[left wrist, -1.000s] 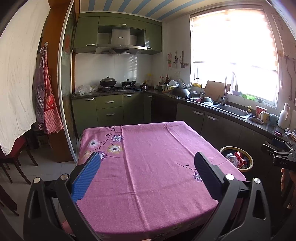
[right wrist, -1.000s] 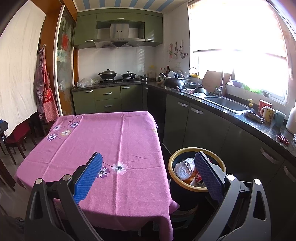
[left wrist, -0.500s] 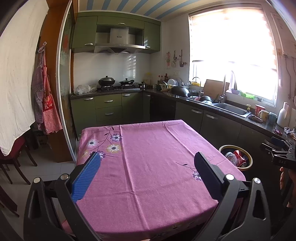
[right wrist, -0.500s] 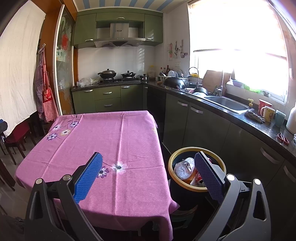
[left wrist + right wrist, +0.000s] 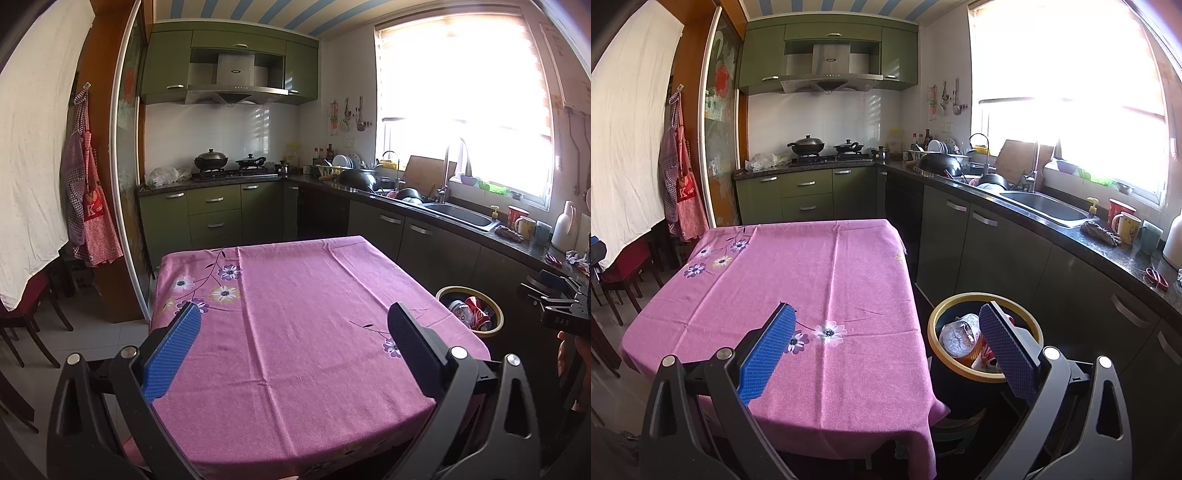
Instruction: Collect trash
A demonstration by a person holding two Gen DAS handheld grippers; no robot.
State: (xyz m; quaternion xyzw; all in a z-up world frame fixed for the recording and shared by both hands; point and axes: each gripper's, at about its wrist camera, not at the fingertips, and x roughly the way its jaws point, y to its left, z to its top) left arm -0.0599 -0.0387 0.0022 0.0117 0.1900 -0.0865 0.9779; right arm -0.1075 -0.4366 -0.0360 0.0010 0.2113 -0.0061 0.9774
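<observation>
The right gripper (image 5: 886, 345) hangs with its jaws spread wide and nothing between them. Below lies the desk (image 5: 798, 280), covered in a pink flowered cloth. Just right of it stands a yellow-rimmed trash bin (image 5: 942, 308) holding a crushed plastic bottle (image 5: 958, 334) and a red can (image 5: 988, 356).

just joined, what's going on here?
A person holds a gripper in each hand over a table with a pink cloth. The left gripper and right gripper are both open and hold nothing. No trash shows on the cloth. The bin beside the table already holds a crushed bottle and red cans. The collecting looks about done.
</observation>
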